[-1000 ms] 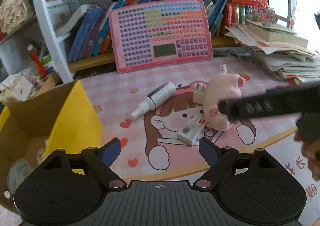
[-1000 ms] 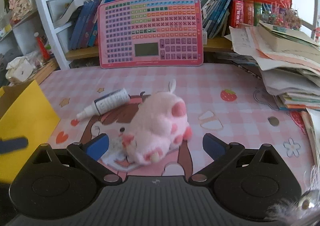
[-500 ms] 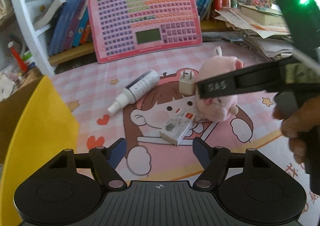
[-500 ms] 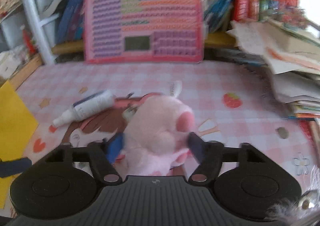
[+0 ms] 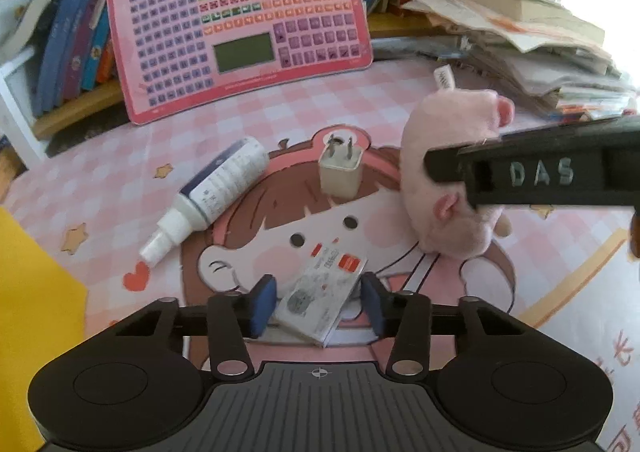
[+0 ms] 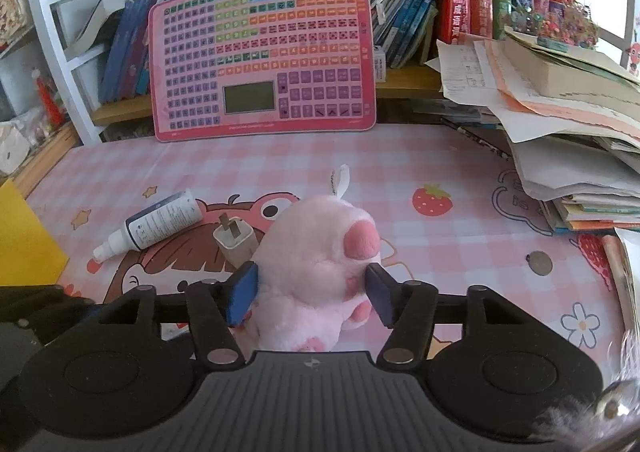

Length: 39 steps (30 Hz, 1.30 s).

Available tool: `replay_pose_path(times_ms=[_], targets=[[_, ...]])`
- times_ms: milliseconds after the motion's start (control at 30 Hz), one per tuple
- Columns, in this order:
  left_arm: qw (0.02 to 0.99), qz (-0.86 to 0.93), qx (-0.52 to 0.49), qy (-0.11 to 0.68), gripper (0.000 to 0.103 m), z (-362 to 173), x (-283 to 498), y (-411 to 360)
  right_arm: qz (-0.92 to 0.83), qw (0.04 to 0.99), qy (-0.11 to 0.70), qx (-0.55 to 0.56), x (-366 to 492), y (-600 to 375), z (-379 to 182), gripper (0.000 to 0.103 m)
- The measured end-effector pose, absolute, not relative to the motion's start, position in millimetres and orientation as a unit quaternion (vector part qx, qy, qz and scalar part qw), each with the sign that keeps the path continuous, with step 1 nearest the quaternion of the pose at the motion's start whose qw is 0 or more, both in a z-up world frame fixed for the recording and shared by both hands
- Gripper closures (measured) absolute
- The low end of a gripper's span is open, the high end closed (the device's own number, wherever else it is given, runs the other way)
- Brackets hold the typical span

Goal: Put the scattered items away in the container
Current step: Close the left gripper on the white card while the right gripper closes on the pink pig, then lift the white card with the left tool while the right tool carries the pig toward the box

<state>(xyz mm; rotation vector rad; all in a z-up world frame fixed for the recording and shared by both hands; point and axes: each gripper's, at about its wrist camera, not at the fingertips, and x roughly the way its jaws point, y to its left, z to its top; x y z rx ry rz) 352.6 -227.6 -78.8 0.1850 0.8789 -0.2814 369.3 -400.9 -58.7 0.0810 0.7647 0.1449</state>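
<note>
Left gripper (image 5: 318, 302): jaws closing, partly spread either side of my small white box (image 5: 322, 302) with red label, flat on the pink cartoon tabletop (image 5: 304, 92); pads near but apparently not yet pressing. Right gripper (image 6: 312, 294): jaws easing open slightly, pads squeezing my pink plush pig (image 6: 316, 272), soft, rosy snout. Spray bottle (image 5: 212, 190) and white plug adapter (image 5: 340, 172) lie just beyond; yellow container (image 5: 32, 292) at left.

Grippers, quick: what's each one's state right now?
Left tool: closing around the small box, not yet gripping.
Right tool: clamped on the pink plush, jaws easing open slightly.
</note>
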Motion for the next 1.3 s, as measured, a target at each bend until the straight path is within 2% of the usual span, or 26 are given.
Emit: replay_pose_path(times_ms=[233, 333, 533, 833, 1300], targets=[[0.893, -0.159, 0.082, 0.414, 0.07, -81.8, 355.8, -225.1, 0.069, 0.92, 0.385, 0.01, 379.2, -387.5, -67.1, 0.028], [0.893, -0.159, 0.083, 0.412, 0.074, -82.0, 356.1, -224.0, 0.066, 0.918, 0.391, 0.005, 383.2, -386.7, -73.3, 0.031], [0.895, -0.142, 0.056, 0.419, 0.075, -74.2, 353.3, -218.4, 0.073, 0.919, 0.388, 0.019, 380.0, -393.2, -69.5, 0.043], [0.907, -0.127, 0.022, 0.401, 0.075, -47.2, 337.3, -207.4, 0.088, 0.919, 0.378, 0.065, 361.5, -393.5, -52.3, 0.043], [0.926, -0.102, 0.021, 0.362, 0.075, -14.5, 279.1, -180.0, 0.112, 0.921, 0.369, 0.047, 306.6, -383.5, -33.9, 0.043]])
